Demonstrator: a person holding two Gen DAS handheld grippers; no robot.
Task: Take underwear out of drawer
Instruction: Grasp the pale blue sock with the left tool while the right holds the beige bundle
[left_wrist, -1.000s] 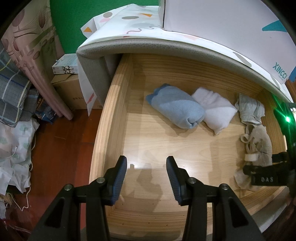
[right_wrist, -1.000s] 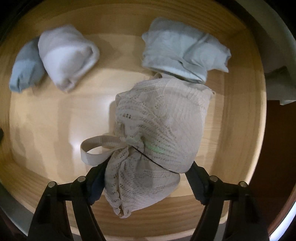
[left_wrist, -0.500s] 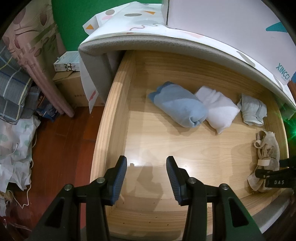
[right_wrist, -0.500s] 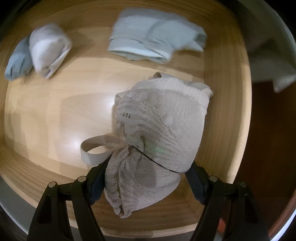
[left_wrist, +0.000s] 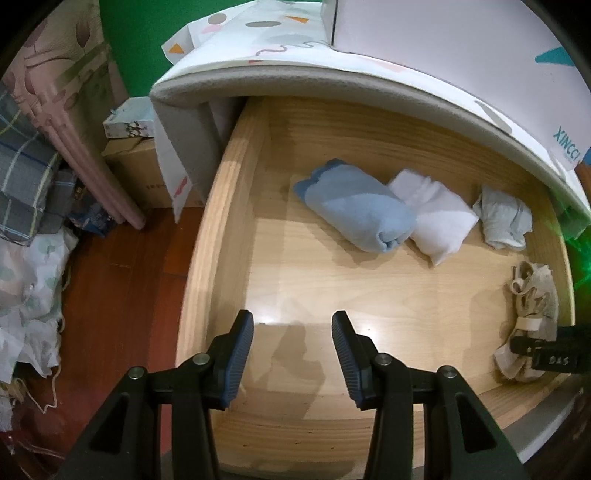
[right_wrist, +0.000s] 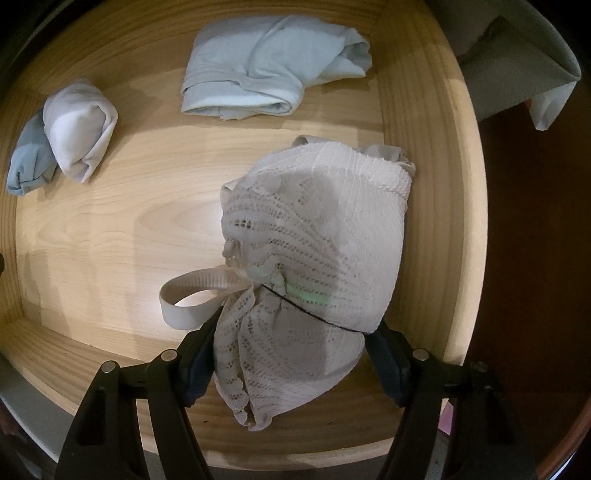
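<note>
Left wrist view: open wooden drawer (left_wrist: 221, 206) under a patterned padded cover (left_wrist: 332, 74). On the drawer floor, back row: rolled blue cloth (left_wrist: 354, 210), white roll (left_wrist: 432, 218) touching it, pale grey-blue folded piece (left_wrist: 504, 218) just beside. Left gripper (left_wrist: 291, 354) poised over bare floor near the drawer's front-left corner, jaws apart, nothing between them. At the far right edge, beige lace underwear (left_wrist: 532, 317) bunched near the right wall, with part of the right gripper (left_wrist: 546, 350) at its lower end. Floor beside the drawer: cardboard box (left_wrist: 136, 166), heaped fabrics.

Right wrist view: right gripper pointing down into the drawer, jaws closing, lace underwear (right_wrist: 310, 266) bunched between them, fabric filling the gap and spilling past both pads; elastic strap loop (right_wrist: 195, 295) hanging out to the left. Cannot tell whether the bundle is clear of the drawer floor. Pale blue folded piece (right_wrist: 273, 70) further back, white roll (right_wrist: 81, 133) and blue roll (right_wrist: 29, 162) at left, all untouched.

Progress, judged: grasp being secured; garment not yet out of the drawer. Left: lift clear of the walls, carry out.
</note>
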